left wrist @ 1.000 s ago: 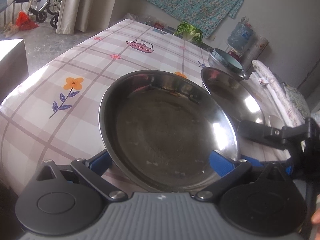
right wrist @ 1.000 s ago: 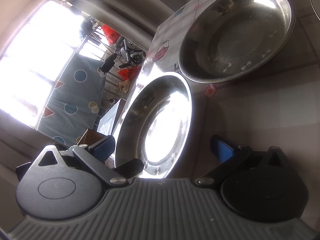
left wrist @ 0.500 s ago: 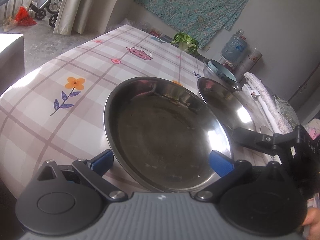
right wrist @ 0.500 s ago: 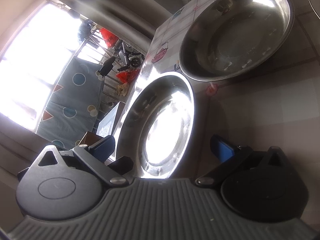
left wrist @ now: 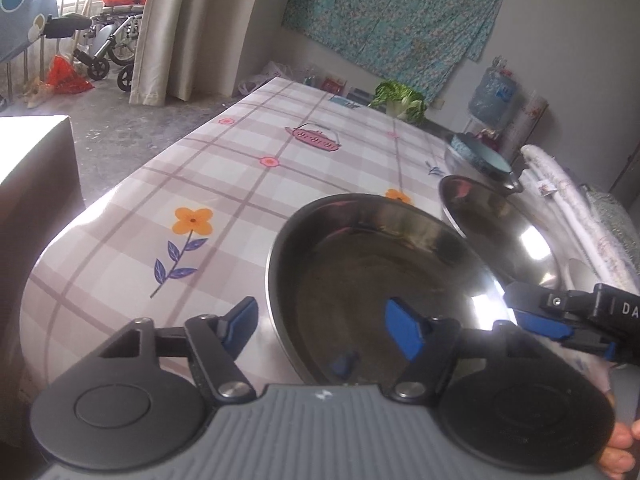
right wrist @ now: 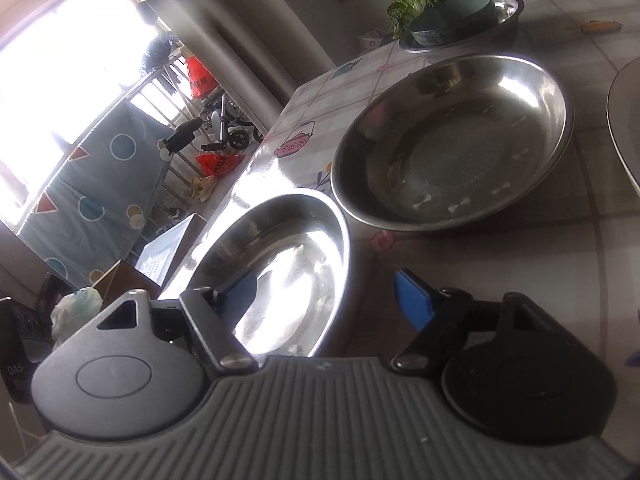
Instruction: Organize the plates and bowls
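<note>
My left gripper (left wrist: 326,326) and right gripper (right wrist: 332,298) have each just been narrowing across opposite rims of the near steel plate (left wrist: 372,276), pads not visibly pressing yet. A second steel plate (right wrist: 452,140) sits beyond, upper right, on the checked tablecloth (left wrist: 224,184).

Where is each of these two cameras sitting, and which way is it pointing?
Left wrist: rides on the left gripper, looking down across the table at the near steel plate; its jaws straddle the plate's left rim, and a fingertip shows.
Right wrist: rides on the right gripper, jaws straddling that plate's right rim.
Shared: that plate, the second steel plate, the blue bowl.
</note>
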